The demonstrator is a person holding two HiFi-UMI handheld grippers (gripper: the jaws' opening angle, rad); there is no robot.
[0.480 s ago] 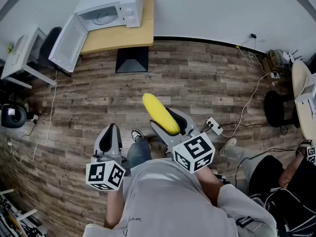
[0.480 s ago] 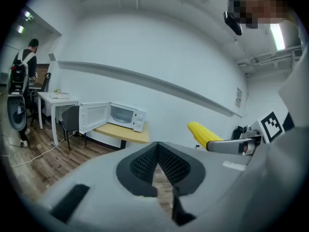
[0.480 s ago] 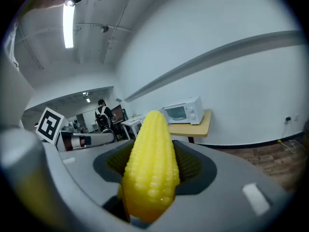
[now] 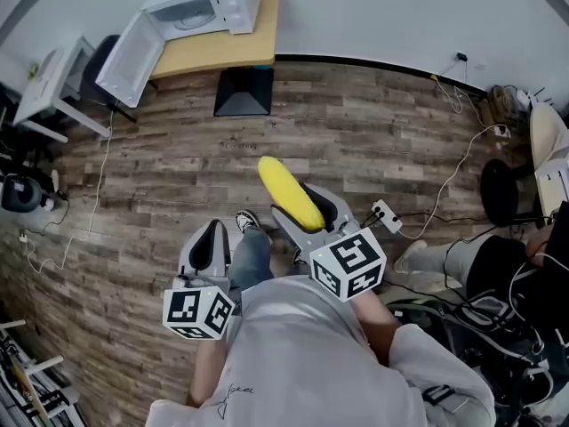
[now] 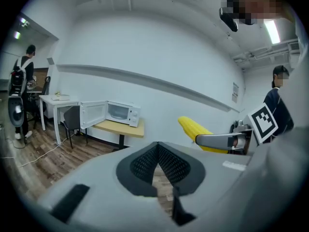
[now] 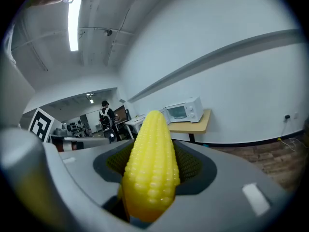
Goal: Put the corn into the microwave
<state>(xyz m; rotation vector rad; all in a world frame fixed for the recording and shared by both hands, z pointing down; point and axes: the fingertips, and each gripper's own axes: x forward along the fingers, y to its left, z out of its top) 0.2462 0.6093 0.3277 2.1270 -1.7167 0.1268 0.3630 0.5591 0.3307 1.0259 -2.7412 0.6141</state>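
1. Right gripper: jaws closed on the corn, clamped round its thick lower half. The tapered tip sticks well out past the jaw ends, forward and slightly up. Grip looks firm, with the pads pressing both flanks of the cob.
2. Left gripper: jaw tips together, nothing between them. It is carried level with the right gripper, off to its left and apart from it. It has no part in the hold.
3. Below both grippers is wood-plank floor. The wearer's shoe shows between the two tools, so the person seems to be standing in open floor, not at any work surface.
4. Ahead of the corn tip and off to the left, well apart, a wooden table stands against the wall.
5. On that table sits the white microwave, its door swung fully open on the side away from the right gripper. The cavity is exposed, and a turntable is just visible inside.
6. Progress, as judged: the pick-up is done and the door needs no opening. What is left is closing the stretch of floor to the table, lining the cob up with the cavity mouth, setting it inside and letting go. Roughly the first half is complete.
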